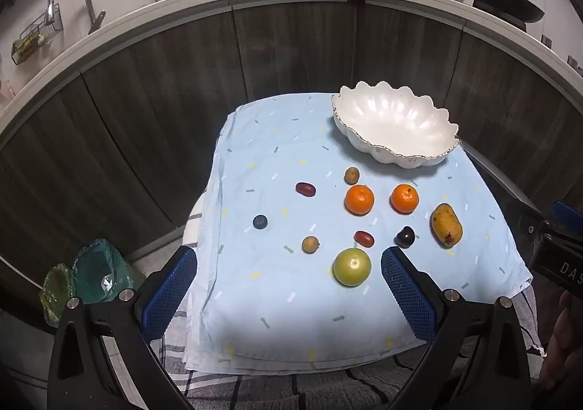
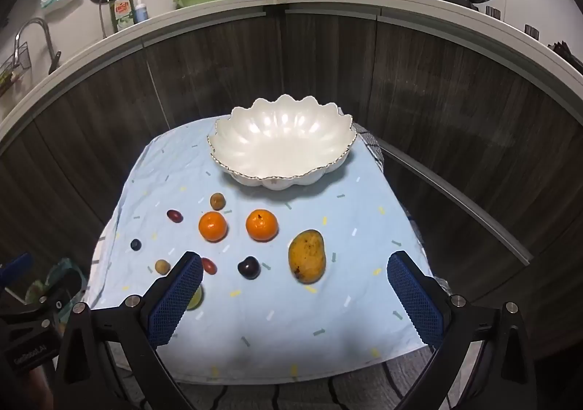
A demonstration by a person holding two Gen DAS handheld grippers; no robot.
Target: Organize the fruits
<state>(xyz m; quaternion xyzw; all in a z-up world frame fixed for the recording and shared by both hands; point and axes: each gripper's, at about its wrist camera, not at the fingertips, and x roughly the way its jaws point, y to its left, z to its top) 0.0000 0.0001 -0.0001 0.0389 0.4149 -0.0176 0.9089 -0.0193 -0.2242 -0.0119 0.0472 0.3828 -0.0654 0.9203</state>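
Both the left gripper (image 1: 289, 286) and right gripper (image 2: 295, 295) are hovering wide open, gripping nothing, nearer the camera than the scalloped white ceramic bowl (image 2: 282, 148), above scattered fruits on the pale blue cloth (image 2: 255, 330).

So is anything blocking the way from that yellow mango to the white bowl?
Nothing visible does. The mango lies on the blue cloth with only bare cloth between it and the empty white bowl. The nearest orange sits off to its left.
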